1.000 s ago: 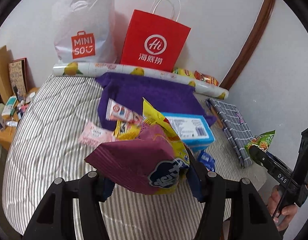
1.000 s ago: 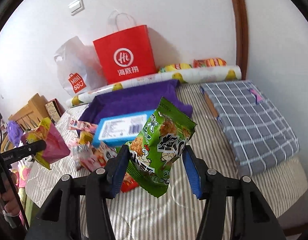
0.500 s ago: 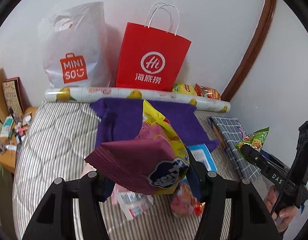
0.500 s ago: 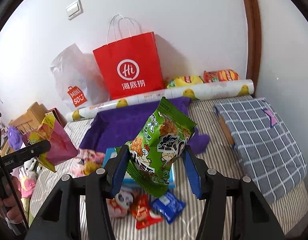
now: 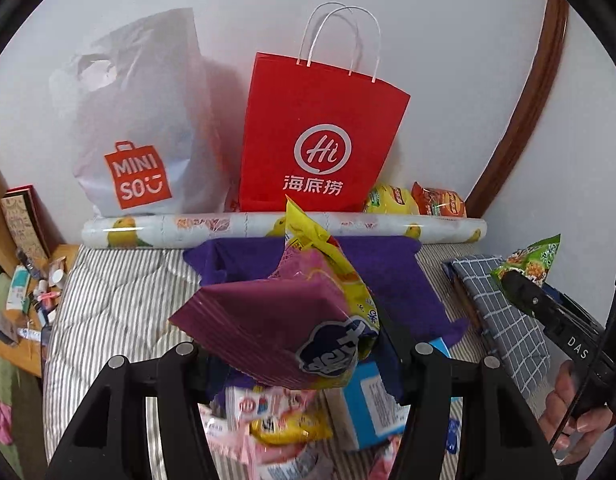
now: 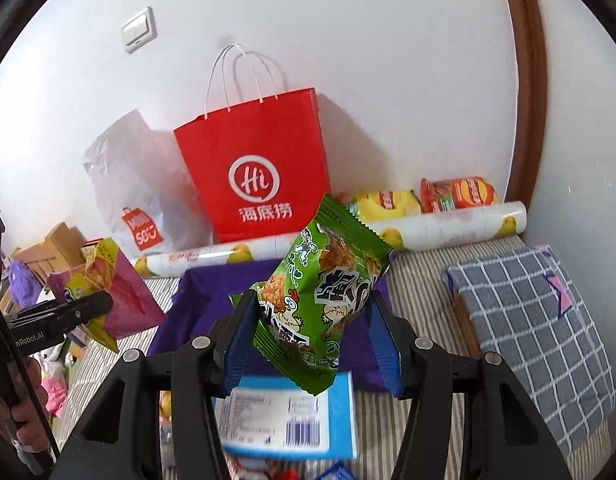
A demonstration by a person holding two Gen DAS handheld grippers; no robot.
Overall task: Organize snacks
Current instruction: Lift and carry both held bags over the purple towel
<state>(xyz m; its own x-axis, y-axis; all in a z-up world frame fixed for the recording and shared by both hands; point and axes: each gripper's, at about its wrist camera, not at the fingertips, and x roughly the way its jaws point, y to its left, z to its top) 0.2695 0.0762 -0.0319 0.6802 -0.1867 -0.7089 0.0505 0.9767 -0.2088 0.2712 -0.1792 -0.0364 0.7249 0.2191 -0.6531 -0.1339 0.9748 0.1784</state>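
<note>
Left tool [image 5: 296, 356] and right tool [image 6: 311, 340] are both raised level, each clamped shut on a packet.

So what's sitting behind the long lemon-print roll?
Behind the roll: a red paper bag, a white Miniso bag, yellow and orange snack packs. Their bottoms are hidden.

Home bedroom: striped quilt bed [image 5: 120, 300], shopping bags [image 5: 319, 140].

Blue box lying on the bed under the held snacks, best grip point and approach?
Blue box lies flat, label up, on the striped bed, with small packets crowding its near and left edges. Likely best: come from above and pinch across the far short end, toward the purple cloth, where the edge looks more exposed. Both hand-held grippers are occupied now.
</note>
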